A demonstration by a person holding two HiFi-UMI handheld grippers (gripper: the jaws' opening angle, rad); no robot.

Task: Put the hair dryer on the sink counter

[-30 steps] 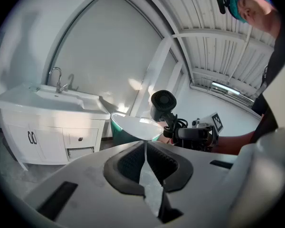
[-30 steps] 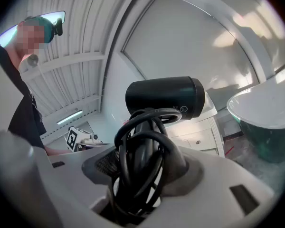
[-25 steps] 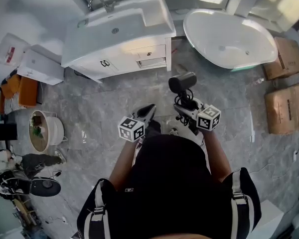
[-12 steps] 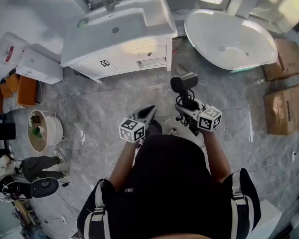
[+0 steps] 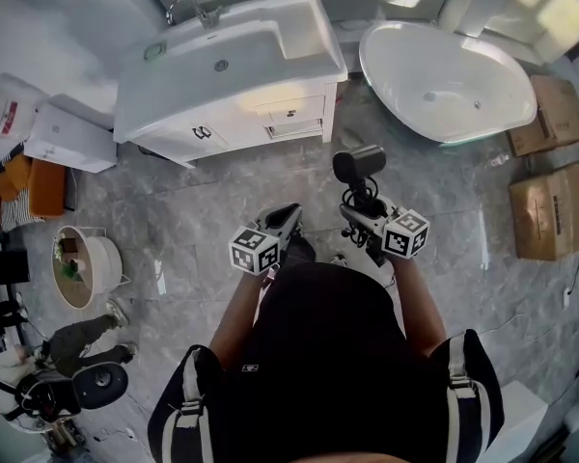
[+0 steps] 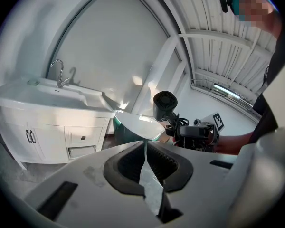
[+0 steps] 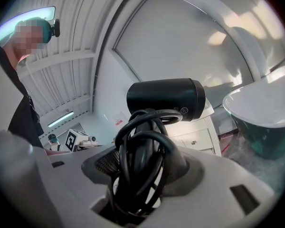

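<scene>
A black hair dryer [image 5: 358, 165] stands upright in my right gripper [image 5: 364, 212], which is shut on its handle with the black cord wound round it. In the right gripper view the dryer's barrel [image 7: 166, 99] sits above the jaws, which clamp the handle and cord [image 7: 142, 165]. The white sink counter [image 5: 304, 29] with basin and tap tops a vanity at the upper left, across a strip of floor from the dryer. My left gripper [image 5: 288, 222] is shut with nothing in it; its own view shows the jaws [image 6: 145, 144] meeting, with the counter [image 6: 92, 101] and the dryer [image 6: 165, 106] beyond.
A white bathtub [image 5: 444, 80] lies right of the vanity. Cardboard boxes [image 5: 550, 210] stand at the right edge. A round white bin [image 5: 87, 268], a white box [image 5: 68, 138] and a walking person [image 5: 77, 340] are at the left, on grey marble floor [image 5: 222, 201].
Both grippers have travelled a little toward the vanity, which now looks slightly nearer. The grip on the hair dryer is unchanged. The person at the lower left has walked on.
</scene>
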